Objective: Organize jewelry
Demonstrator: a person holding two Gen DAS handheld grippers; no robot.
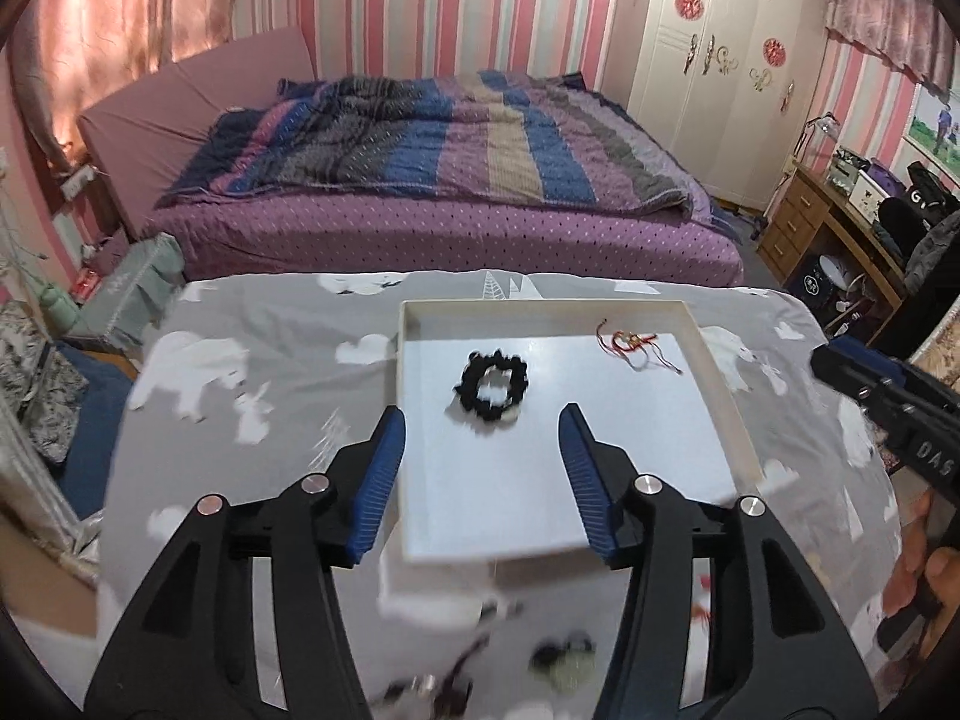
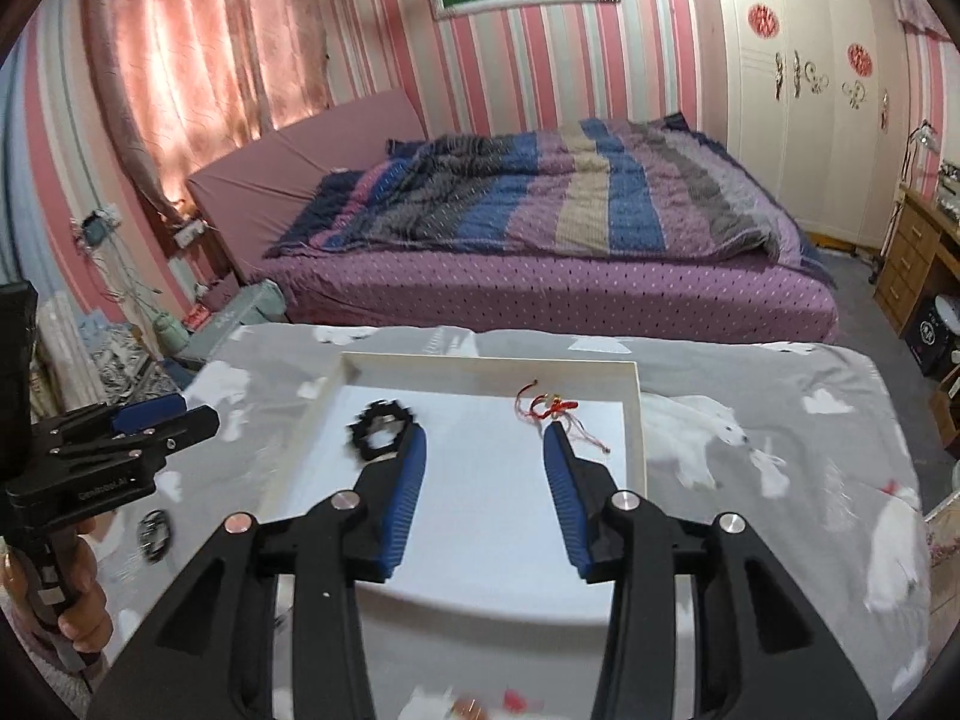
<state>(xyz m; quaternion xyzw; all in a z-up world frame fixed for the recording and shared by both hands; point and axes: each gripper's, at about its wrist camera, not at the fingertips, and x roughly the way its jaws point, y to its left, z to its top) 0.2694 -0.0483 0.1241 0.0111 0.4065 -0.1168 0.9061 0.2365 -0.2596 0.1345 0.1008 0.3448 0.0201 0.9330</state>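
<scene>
Both tongs, left [image 1: 483, 420] and right [image 2: 485, 435], hang spread and empty above the tray [image 1: 717, 372]; scrunchie [image 1: 493, 385] and red cord [image 1: 636, 345] lie beyond their tips.

White "DAS" on black body of right gripper [image 1: 840, 369], rest cut off. Left gripper [image 2: 150, 414] body has small white print, approx "GenRobot.AI", blurry. A "G" on black bag [image 1: 927, 198] at desk; rest unreadable.
</scene>
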